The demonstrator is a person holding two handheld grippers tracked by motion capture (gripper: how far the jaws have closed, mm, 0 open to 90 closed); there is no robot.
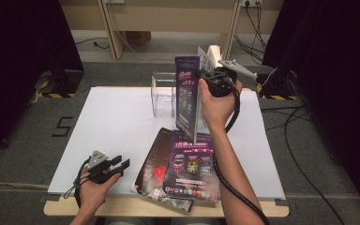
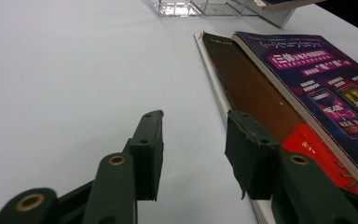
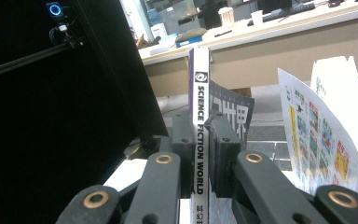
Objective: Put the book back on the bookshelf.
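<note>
Nearest the person, the left gripper [image 1: 122, 165] rests low on the white table [image 1: 112, 126], its jaws parted with nothing between them. Just to its right lies a stack of magazines [image 1: 178, 168], flat, their long edges running away from the person. Farther out, the right gripper [image 1: 205, 77] is clenched on the spine of one magazine [image 1: 187, 96], held upright above the table with its long axis vertical and its cover facing left. In the right gripper view the pads [image 3: 223, 154] press on both sides of the spine [image 3: 200, 121]. Beyond and to the left of the held magazine stands a clear plastic holder [image 1: 164, 93], near but apart. The holder's open top likely sets the direction of lowering; the right hand is the nearer.
</note>
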